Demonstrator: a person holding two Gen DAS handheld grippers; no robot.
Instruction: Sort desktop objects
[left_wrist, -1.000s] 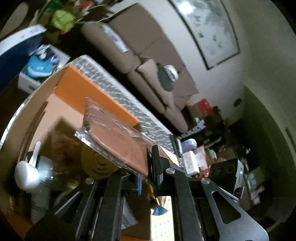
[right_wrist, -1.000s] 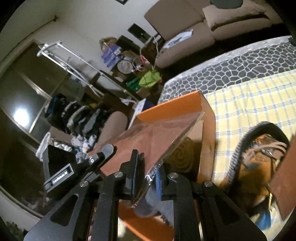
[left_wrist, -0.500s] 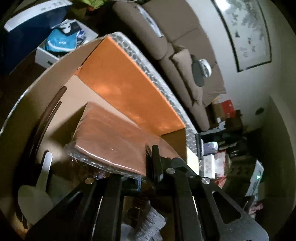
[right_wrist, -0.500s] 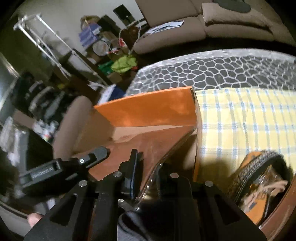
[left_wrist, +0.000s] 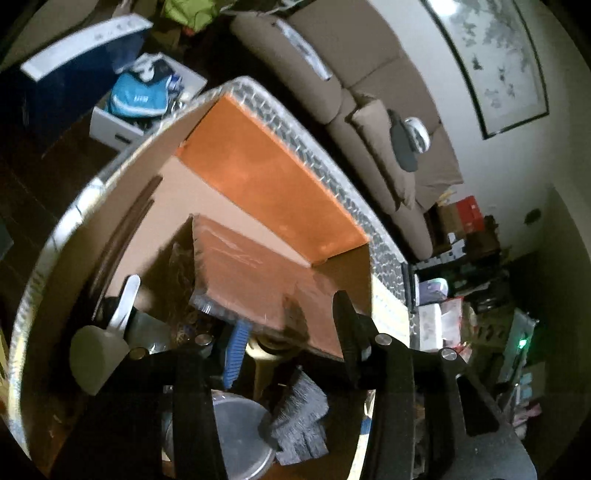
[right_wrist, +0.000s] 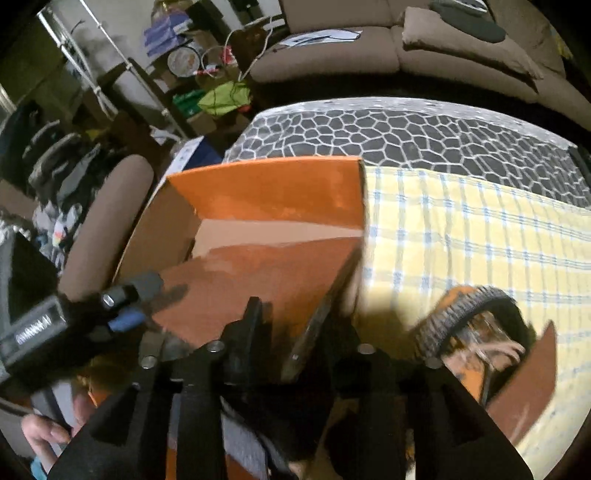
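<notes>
A flat brown pad in clear plastic wrap (left_wrist: 258, 280) lies inside an orange cardboard box (left_wrist: 273, 177), resting on the items in it. It also shows in the right wrist view (right_wrist: 258, 280), inside the same box (right_wrist: 280, 192). My left gripper (left_wrist: 288, 332) is open, its fingers spread on either side of the pad's near edge. My right gripper (right_wrist: 295, 336) is open at the pad's other edge, with one finger (right_wrist: 251, 321) over the pad. The left gripper (right_wrist: 125, 306) shows at the left of the right wrist view.
The box also holds a white spoon (left_wrist: 123, 302), a grey glove (left_wrist: 299, 417), a clear lid (left_wrist: 240, 435) and a bottle. A yellow checked cloth (right_wrist: 461, 229) covers the table. A round woven basket (right_wrist: 476, 325) stands right of the box. A brown sofa (left_wrist: 369, 92) is behind.
Both grippers lowered the wrapped pad from above the box down into it, then opened and let it go. The pad now lies flat in the box.
</notes>
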